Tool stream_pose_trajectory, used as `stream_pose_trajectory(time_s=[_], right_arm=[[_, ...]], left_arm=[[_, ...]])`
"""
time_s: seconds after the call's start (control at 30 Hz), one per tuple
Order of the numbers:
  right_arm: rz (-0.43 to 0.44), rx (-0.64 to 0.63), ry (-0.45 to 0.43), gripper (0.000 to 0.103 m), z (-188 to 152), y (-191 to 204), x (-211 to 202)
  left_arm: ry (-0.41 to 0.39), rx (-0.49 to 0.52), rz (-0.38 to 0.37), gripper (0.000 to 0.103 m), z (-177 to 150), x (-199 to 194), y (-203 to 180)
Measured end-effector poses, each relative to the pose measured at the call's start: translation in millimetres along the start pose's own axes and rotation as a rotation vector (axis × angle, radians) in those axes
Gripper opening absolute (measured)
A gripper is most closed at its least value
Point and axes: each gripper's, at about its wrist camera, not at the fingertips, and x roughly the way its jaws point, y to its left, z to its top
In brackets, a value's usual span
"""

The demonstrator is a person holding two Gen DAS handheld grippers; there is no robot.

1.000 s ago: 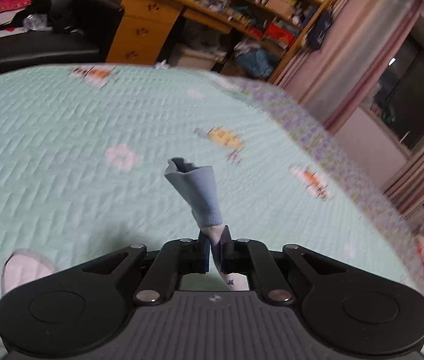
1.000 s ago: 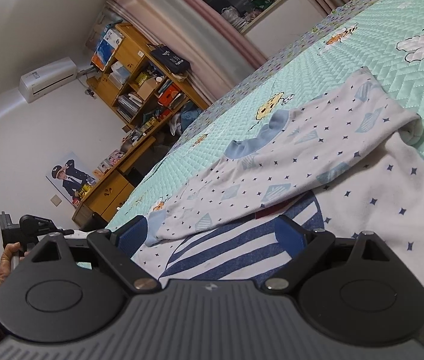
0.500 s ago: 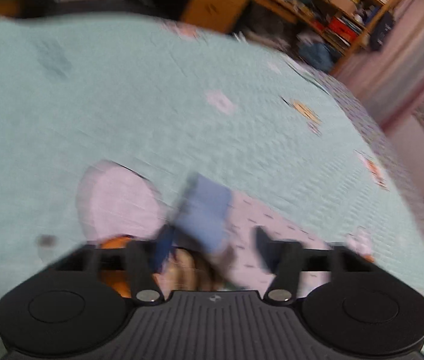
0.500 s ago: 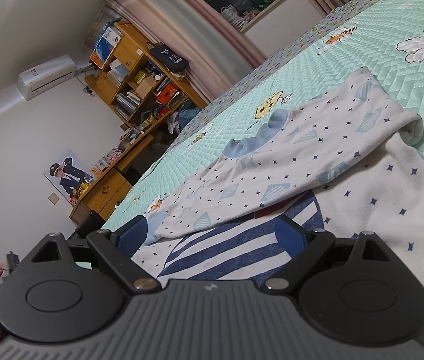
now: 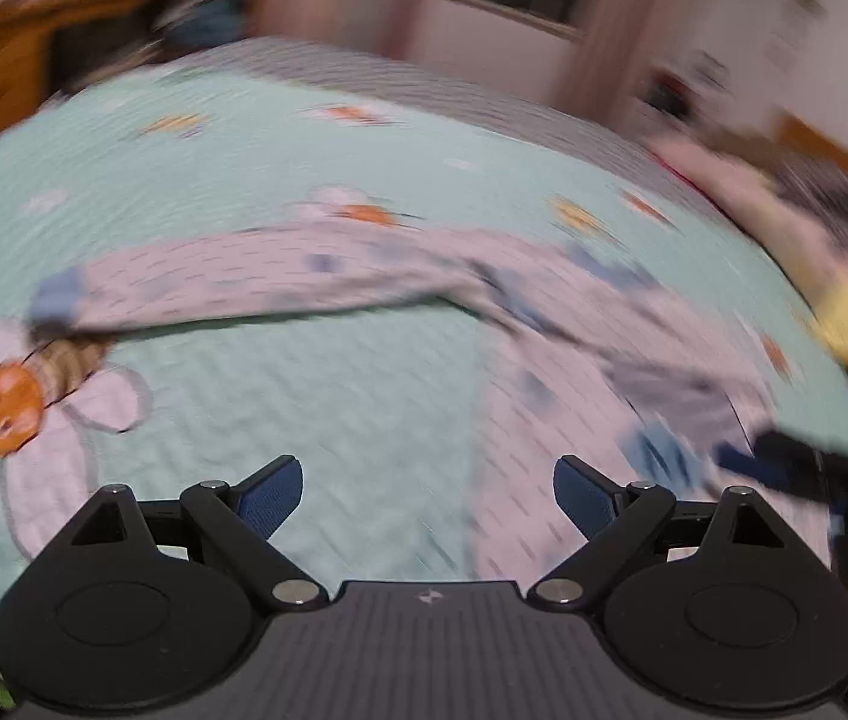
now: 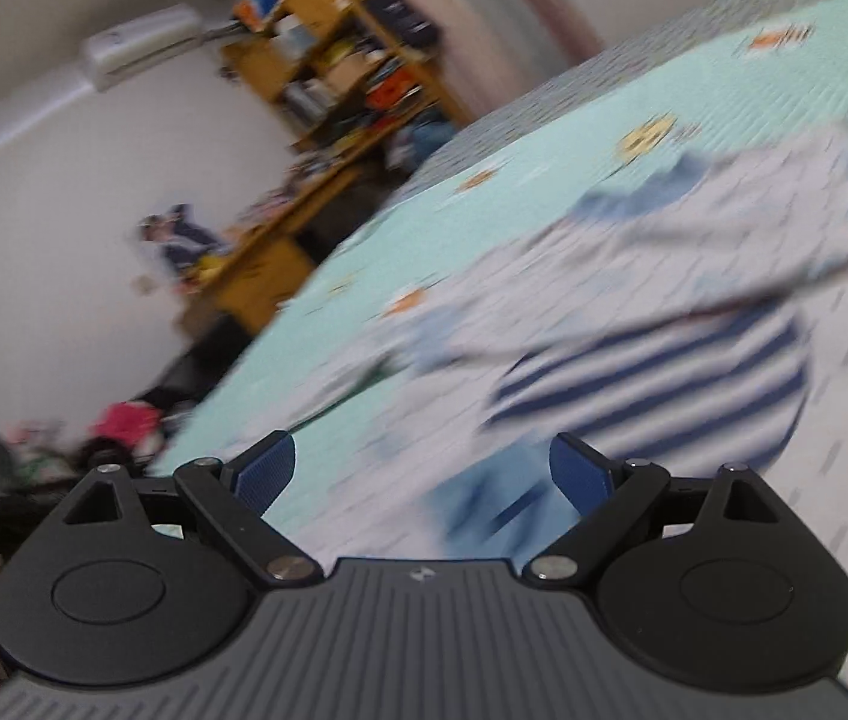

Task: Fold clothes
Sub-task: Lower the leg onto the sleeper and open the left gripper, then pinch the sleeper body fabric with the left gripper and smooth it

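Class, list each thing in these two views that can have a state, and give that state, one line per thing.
Left gripper: jaws opening, nothing between them.
Right gripper: open, holding nothing.
Shirt: lying on the bedspread, not folded.
Sleeve: stretched out flat, cuff free.
Bedspread: spread flat.

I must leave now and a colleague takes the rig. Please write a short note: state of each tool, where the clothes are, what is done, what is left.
Left tool: jaws opening, nothing between them, above the green bedspread.
Right tool: open, empty, low over the shirt.
Clothes: the white patterned shirt lies spread on the bed; one long sleeve with a blue cuff stretches straight out to the side, flat on the bedspread. Its striped print faces up.
Done: sleeve laid out flat.
Left: fold sleeves in, then the body. Pictures are blurred, so check details.
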Motion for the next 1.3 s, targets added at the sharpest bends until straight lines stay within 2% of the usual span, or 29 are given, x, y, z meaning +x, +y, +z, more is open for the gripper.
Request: stream_pose_trajectory(time_s=[0.1, 0.2, 0.27, 0.4, 0.5, 0.57, 0.6, 0.63, 0.73, 0.87, 1.0, 1.07, 1.1, 1.17, 1.3], right_arm=[[0.010, 0.045, 0.010, 0.092, -21.7, 7.9, -15.0], [-0.025, 0.011, 0.013, 0.092, -29.7, 16.7, -32.2], [-0.057, -0.033, 0.001, 0.092, -29.8, 22.2, -45.1], [-0.125, -0.065, -0.024, 0.093, -34.8, 19.7, -68.7], [-0.168, -0.050, -0.032, 0.093, -38.9, 10.9, -80.0], [-0.190, -0.048, -0.034, 0.093, -40.4, 6.7, -82.0], [-0.200, -0.057, -0.035, 0.093, -40.7, 6.1, -81.6], [-0.209, -0.067, -0.036, 0.093, -41.0, 5.5, -81.3], [-0.235, -0.106, -0.033, 0.094, -42.4, 5.7, -78.5], [-0.288, -0.261, 0.010, 0.094, -45.9, 22.0, -68.8], [-0.288, -0.387, 0.028, 0.092, -35.4, 40.6, -48.4], [-0.265, -0.407, 0.031, 0.088, -24.4, 45.5, -32.9], [-0.250, -0.407, 0.036, 0.083, -18.0, 47.0, -23.0], [-0.221, -0.402, 0.049, 0.062, -5.3, 49.9, -1.9], [-0.181, -0.268, 0.060, 0.054, 21.4, 33.7, 43.5]], left_arm=[[0.033, 0.152, 0.011, 0.088, -17.6, 5.1, -24.7], [0.066, 0.189, -0.007, 0.088, -29.4, 10.9, -29.5], [0.084, 0.185, -0.025, 0.087, -33.3, 13.7, -30.5], [0.158, 0.148, -0.050, 0.066, -37.4, 31.1, -30.9], [0.183, 0.144, -0.023, 0.065, -41.4, 42.4, -32.7], [0.191, 0.142, -0.024, 0.045, -41.4, 43.0, -34.0], [0.198, 0.137, -0.032, 0.011, -40.4, 42.8, -33.9], [0.205, 0.130, -0.040, 0.004, -39.4, 42.5, -33.5], [0.224, 0.041, -0.059, 0.003, -36.9, 39.2, -22.2], [0.262, -0.086, -0.079, 0.003, -37.6, 34.1, -6.4], [0.285, -0.132, -0.108, 0.004, -36.9, 32.1, -2.3], [0.292, -0.157, -0.123, 0.003, -37.8, 32.1, 0.9], [0.296, -0.170, -0.131, 0.004, -38.4, 32.1, 2.5], [0.304, -0.216, -0.143, 0.004, -42.2, 33.8, 8.8], [0.317, -0.315, -0.178, 0.004, -44.9, 37.5, 22.7]])
